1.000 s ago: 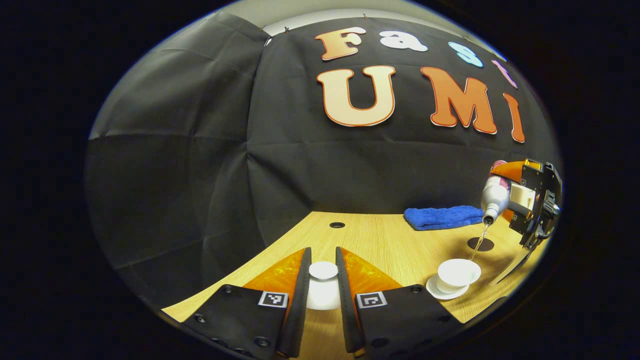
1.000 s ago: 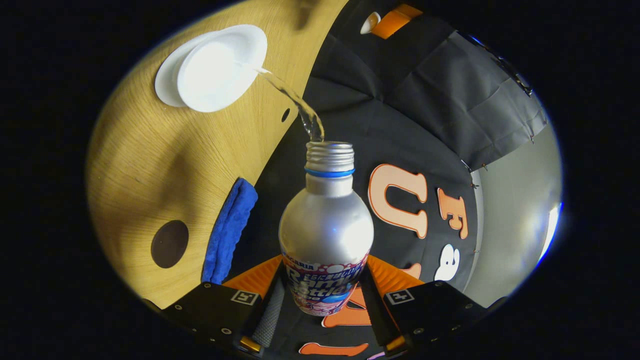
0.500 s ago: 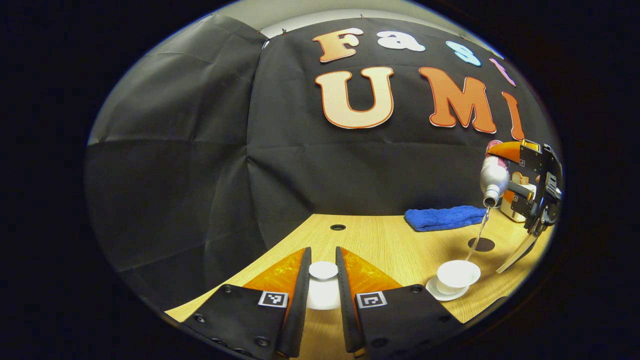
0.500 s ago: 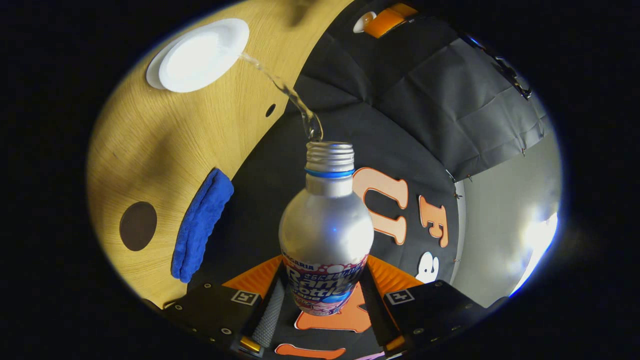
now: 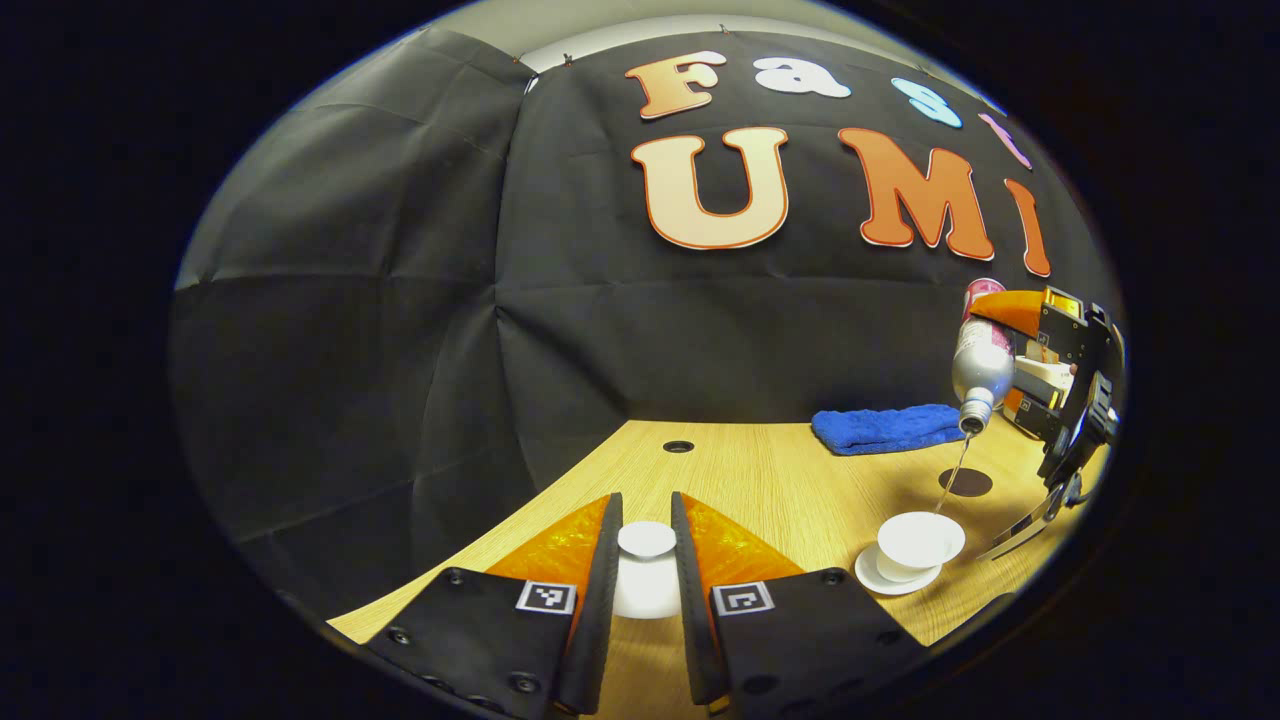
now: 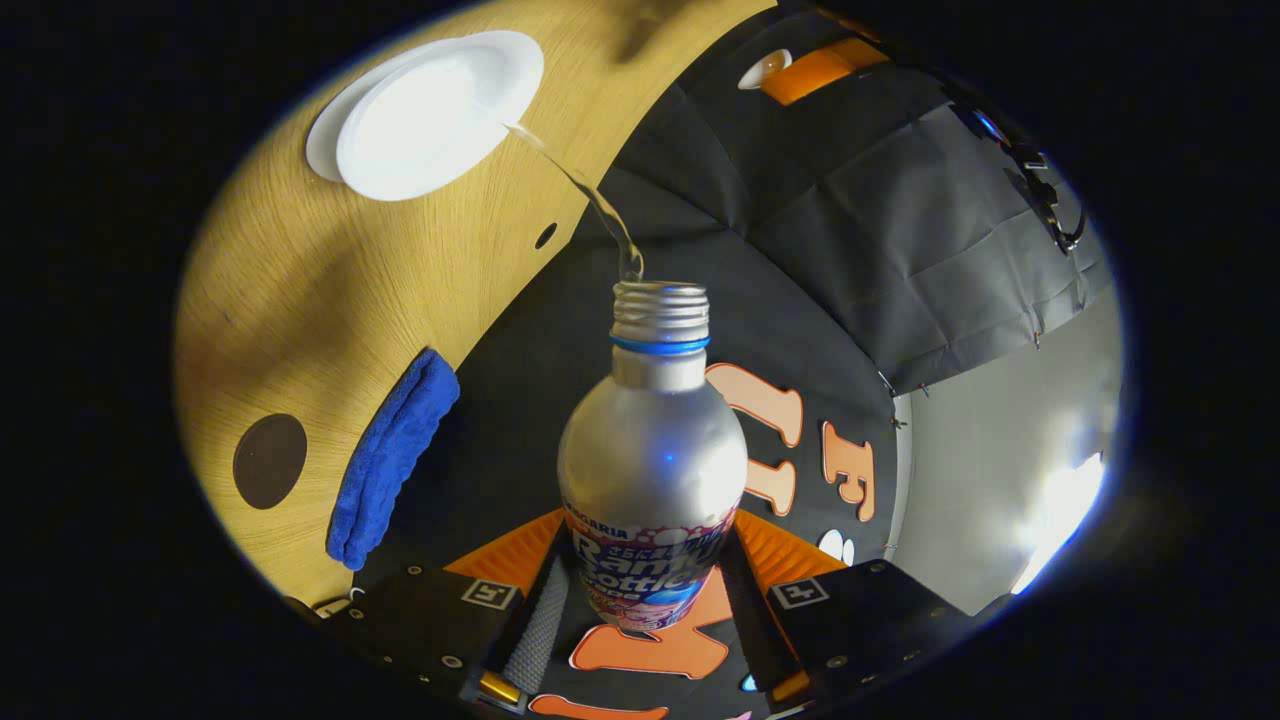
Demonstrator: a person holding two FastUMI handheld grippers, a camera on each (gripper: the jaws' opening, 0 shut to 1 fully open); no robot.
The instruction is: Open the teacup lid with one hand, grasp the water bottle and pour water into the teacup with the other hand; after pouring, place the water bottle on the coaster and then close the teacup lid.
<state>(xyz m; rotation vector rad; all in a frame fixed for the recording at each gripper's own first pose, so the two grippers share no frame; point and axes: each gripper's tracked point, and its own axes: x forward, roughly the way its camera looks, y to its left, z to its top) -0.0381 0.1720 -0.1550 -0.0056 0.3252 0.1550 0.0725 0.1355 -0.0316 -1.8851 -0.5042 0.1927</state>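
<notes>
White porcelain sits pinched between the fingers of the left gripper (image 5: 646, 560): the teacup lid (image 5: 646, 541), held by its knob above the wooden bench (image 5: 780, 480) at 6 o'clock in the left gripper view. At 4 o'clock there stands the uncovered teacup (image 5: 919, 541) on its saucer (image 5: 880, 580), with a blue cloth (image 5: 885, 428) and the dark round coaster (image 5: 966, 482) behind it. At 3 o'clock the right gripper (image 6: 648, 600) clamps the silver water bottle (image 6: 652, 470), tipped mouth-down; a thin stream of water (image 6: 585, 195) falls into the cup.
</notes>
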